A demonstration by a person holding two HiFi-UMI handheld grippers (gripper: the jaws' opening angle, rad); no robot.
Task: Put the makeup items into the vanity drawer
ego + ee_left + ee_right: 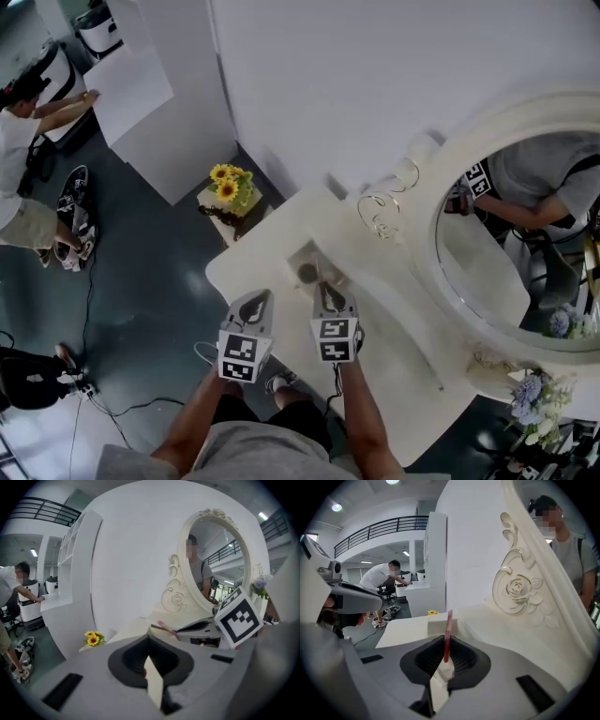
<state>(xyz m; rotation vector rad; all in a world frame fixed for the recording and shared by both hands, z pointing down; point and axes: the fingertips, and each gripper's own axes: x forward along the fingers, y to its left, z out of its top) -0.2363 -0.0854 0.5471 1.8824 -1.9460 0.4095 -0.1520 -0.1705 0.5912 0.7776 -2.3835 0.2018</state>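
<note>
A white vanity table [412,347] with an oval mirror [487,272] lies below me. On its top, a small open white box [298,251] holds a dark round item [307,274]. My right gripper [326,292] hovers just before that box, shut on a thin red makeup pencil [448,630] that sticks up between its pads [461,656]. The same pencil [167,626] shows in the left gripper view, beside the right gripper's marker cube [238,617]. My left gripper [258,300] hangs next to it at the table's edge. Its jaws [149,641] look shut, with nothing sticking out.
Sunflowers [231,185] stand on a low stool left of the vanity. A gold wire stand [380,216] sits by the mirror's frame and purple flowers [530,389] at the right end. A person [19,141] works at a white shelf unit [164,84]. Cables cross the floor.
</note>
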